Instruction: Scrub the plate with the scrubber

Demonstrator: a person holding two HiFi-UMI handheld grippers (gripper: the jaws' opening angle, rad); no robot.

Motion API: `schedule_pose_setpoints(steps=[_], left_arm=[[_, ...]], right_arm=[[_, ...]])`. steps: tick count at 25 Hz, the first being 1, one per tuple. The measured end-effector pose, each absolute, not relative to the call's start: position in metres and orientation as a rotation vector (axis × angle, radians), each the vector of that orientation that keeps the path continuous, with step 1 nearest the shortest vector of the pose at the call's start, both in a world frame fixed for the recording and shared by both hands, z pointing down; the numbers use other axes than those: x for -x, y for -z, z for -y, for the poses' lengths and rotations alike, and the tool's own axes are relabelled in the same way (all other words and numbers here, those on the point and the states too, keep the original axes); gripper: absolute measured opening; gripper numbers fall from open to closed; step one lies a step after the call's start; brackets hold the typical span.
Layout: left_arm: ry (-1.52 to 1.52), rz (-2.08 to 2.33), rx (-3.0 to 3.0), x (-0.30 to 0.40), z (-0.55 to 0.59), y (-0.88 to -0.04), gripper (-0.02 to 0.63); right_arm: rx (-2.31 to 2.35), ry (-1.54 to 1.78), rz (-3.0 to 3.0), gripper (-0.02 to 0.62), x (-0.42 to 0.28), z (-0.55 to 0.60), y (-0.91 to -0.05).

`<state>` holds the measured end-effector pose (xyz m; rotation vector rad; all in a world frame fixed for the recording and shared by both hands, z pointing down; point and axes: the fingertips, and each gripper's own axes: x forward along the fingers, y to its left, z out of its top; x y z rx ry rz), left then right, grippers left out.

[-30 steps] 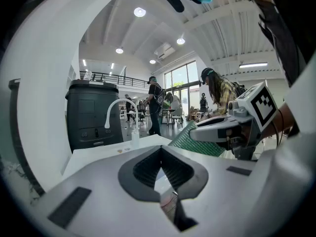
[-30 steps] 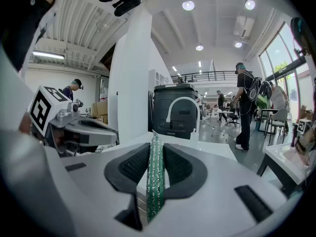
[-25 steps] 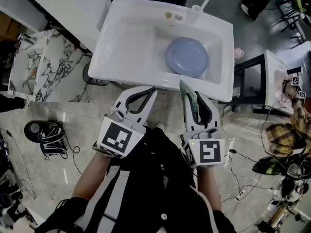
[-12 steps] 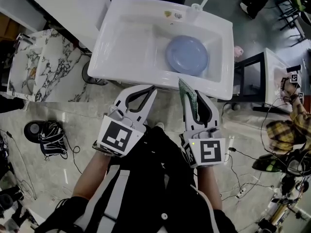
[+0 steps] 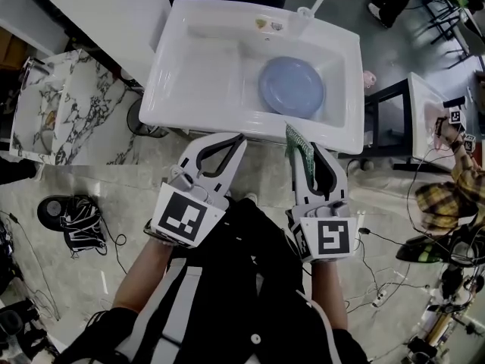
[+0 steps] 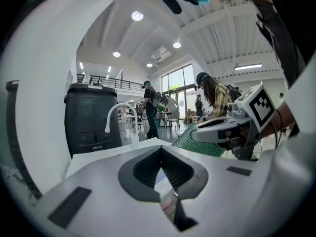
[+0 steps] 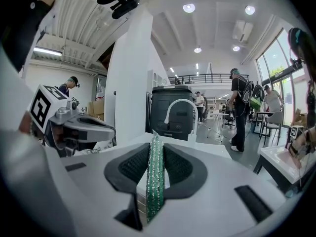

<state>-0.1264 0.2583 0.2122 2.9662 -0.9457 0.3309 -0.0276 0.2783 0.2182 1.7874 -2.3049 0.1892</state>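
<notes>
We find the left claw (image 5: 236,140) pressed together with nothing between its jaws. At its 3 o'clock, the right claw (image 5: 307,150) pinches the green scrubber (image 5: 298,142) on edge. The scrubber's long axis runs along the claw, and its free end points to 12 o'clock, over the near rim of the white sink (image 5: 174,89). Beyond, the blue plate (image 5: 292,87) lies flat in the basin's right half, apart from the scrubber.
</notes>
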Motion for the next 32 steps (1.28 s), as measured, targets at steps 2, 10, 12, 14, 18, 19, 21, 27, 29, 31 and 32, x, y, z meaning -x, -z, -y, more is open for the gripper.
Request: schedule_pose_setpoints(steps=[2, 10, 12, 14, 18, 19, 21, 27, 29, 31, 32], left_arm=[[-0.319, 0.952, -2.966, 0.133, -0.258, -0.21, -0.003], [-0.285, 0.92, -2.99, 0.151, -0.258, -0.207, -0.003], [-0.284, 0.912, -2.987, 0.154, -0.259, -0.208, -0.003], [-0.287, 0.896, -2.99, 0.155, -0.26, -0.209, -0.003], [-0.276, 0.869, -3.006, 0.153, -0.262, -0.209, -0.003], [-0.274, 0.862, -3.012, 0.153, -0.262, -0.209, -0.003], [-0.272, 0.859, -3.01, 0.153, -0.262, -0.21, -0.003], [-0.268, 0.889, -3.0, 0.147, -0.249, -0.212, -0.003], [-0.272, 0.9, -2.998, 0.143, -0.243, -0.213, -0.003], [-0.276, 0.913, -2.997, 0.137, -0.234, -0.212, -0.003], [-0.277, 0.92, -2.995, 0.134, -0.23, -0.212, -0.003]], right_arm=[[-1.802, -0.182, 2.286, 0.092, 0.029, -0.279, -0.218], [-1.843, -0.118, 2.221, 0.092, 0.042, -0.28, -0.216], [-1.855, -0.124, 2.204, 0.092, 0.045, -0.282, -0.217], [-1.87, -0.146, 2.194, 0.092, 0.046, -0.284, -0.218], [-1.902, -0.149, 2.203, 0.092, 0.045, -0.282, -0.216], [-1.91, -0.145, 2.204, 0.092, 0.045, -0.28, -0.215], [-1.917, -0.144, 2.203, 0.092, 0.044, -0.277, -0.214], [-1.894, -0.123, 2.213, 0.092, 0.038, -0.263, -0.216], [-1.896, -0.13, 2.219, 0.092, 0.032, -0.256, -0.218], [-1.889, -0.136, 2.224, 0.092, 0.026, -0.248, -0.219], [-1.88, -0.137, 2.228, 0.092, 0.023, -0.243, -0.219]])
